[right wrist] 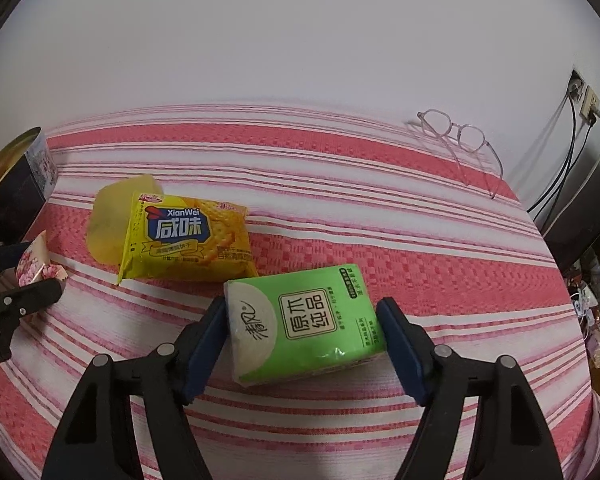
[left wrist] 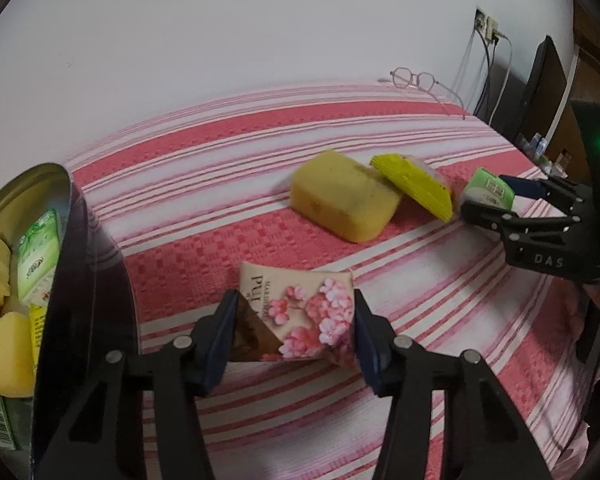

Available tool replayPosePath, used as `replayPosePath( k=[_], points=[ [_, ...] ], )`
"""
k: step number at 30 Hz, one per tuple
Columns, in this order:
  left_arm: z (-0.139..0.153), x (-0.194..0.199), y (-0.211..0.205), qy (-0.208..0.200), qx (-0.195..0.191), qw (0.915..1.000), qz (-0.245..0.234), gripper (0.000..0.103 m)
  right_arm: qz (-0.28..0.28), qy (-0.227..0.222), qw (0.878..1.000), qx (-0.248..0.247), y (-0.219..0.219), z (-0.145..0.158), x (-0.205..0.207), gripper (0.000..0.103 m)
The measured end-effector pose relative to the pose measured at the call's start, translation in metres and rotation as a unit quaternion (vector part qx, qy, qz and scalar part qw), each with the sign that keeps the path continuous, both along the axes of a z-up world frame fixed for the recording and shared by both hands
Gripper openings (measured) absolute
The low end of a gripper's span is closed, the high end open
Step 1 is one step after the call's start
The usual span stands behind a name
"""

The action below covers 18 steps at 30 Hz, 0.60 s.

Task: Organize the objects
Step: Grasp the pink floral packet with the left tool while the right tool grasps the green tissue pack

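1. The left gripper (left wrist: 296, 322) is clamping a floral packet (left wrist: 300, 312), its pads pressing on the packet's two side edges, the packet tilting up off the striped cloth (left wrist: 220, 240)
2. The right gripper (right wrist: 302, 336) is straddling a green tissue pack (right wrist: 304, 320); its left pad is touching the pack's white end, the right pad is sitting just beside the green end, so I cannot tell whether it is gripping
3. A tin (left wrist: 72, 280) is standing just left of the left gripper, holding packets
4. A yellow sponge (left wrist: 344, 196) and a cracker bag (right wrist: 188, 236) are lying touching each other between the two grippers
5. Glasses (right wrist: 460, 140) are resting near the cloth's far edge
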State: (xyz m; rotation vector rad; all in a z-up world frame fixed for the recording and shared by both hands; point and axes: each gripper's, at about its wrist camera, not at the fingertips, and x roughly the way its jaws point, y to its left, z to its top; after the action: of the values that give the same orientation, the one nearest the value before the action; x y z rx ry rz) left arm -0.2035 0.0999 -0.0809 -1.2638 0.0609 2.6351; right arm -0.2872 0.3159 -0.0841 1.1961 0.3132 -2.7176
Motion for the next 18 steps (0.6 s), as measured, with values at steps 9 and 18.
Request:
replayPosePath(
  k=[9,18],
  points=[
    [0.009,0.003,0.002,0.036,-0.002,0.9993,0.009,0.053,-0.020,0.043,0.998,-0.028,0.006,0.014,0.014,0.076],
    [0.017,0.006,0.007,0.071,-0.006,0.9972,0.022,0.053,-0.018,0.077,0.995,-0.058,-0.001,0.024,0.030,0.076]
  ],
)
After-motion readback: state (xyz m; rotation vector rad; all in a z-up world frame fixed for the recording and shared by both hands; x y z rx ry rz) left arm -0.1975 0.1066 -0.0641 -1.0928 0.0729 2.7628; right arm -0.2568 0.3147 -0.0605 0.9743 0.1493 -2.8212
